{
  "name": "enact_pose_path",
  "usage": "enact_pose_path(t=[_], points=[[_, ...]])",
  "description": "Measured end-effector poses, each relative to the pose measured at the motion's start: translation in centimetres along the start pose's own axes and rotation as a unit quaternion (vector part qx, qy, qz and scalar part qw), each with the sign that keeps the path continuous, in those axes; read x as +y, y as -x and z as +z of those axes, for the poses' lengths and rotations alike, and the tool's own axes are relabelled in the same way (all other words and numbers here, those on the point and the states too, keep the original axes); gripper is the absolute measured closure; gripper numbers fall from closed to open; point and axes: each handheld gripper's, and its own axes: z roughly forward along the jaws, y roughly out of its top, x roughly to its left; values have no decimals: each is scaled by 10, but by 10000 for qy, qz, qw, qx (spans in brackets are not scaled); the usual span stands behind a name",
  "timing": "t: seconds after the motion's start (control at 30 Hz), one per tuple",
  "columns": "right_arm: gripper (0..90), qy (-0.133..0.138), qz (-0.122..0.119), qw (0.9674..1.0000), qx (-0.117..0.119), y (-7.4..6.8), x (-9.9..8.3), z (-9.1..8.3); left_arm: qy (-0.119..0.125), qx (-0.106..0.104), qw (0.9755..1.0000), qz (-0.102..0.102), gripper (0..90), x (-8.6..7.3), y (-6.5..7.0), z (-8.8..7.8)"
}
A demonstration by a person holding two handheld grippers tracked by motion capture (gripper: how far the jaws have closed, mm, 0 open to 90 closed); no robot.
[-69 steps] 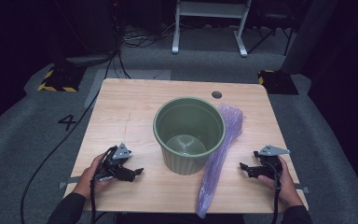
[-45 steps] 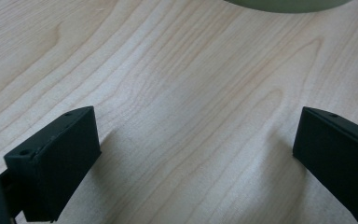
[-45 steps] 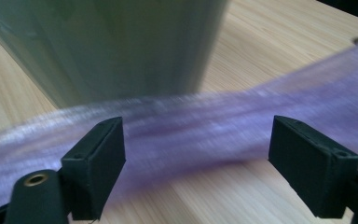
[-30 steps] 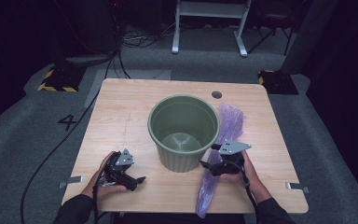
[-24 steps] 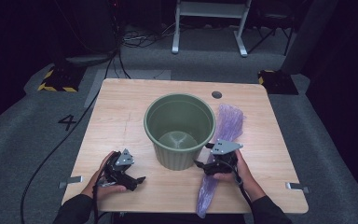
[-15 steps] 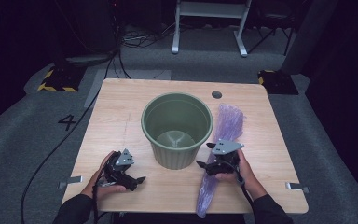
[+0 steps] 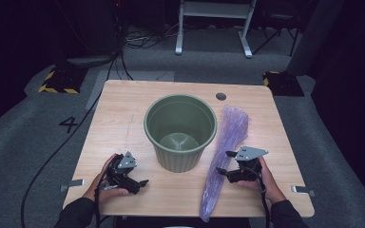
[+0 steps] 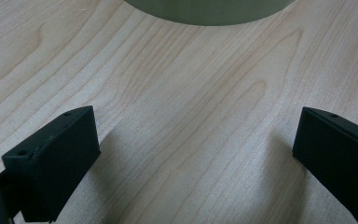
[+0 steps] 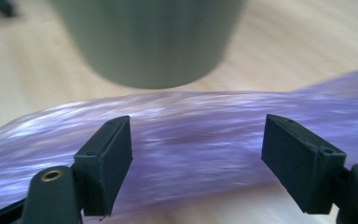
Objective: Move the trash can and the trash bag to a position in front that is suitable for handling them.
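Pale wood-grain surface (image 7: pixel 123 118) stands on grey carpet in a dark room, with a black cable trailing off to the left. Near its middle sits a round green plastic bucket (image 7: pixel 180 130), upright, with nothing visible inside. Just right of it lies a long, crumpled purple plastic bag (image 7: pixel 225 152), stretched from back to front. The right hand-held gripper (image 7: pixel 225 171) has its jaws spread wide at the bag, which lies between them unpinched, after closing slightly. The left hand-held gripper (image 7: pixel 140 183) rests on bare wood, jaws apart.
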Motion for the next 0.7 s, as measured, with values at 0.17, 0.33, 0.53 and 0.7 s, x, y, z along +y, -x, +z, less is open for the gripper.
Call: enact_pose_path(t=[0.17,0.33,0.53,0.7], points=[[232,-91,-164,9984,535,-18,-6,7,5,0,10000,-3,0,0,0,0],[247,-340,-275,9971,628,-29,-12,21,4,-1,10000,2,0,0,0,0],[257,-363,-223,9983,392,-29,-11,32,3,-5,10000,3,0,0,0,0],[246,-380,151,9991,-138,-23,-8,36,1,-2,10000,0,0,0,0,0]])
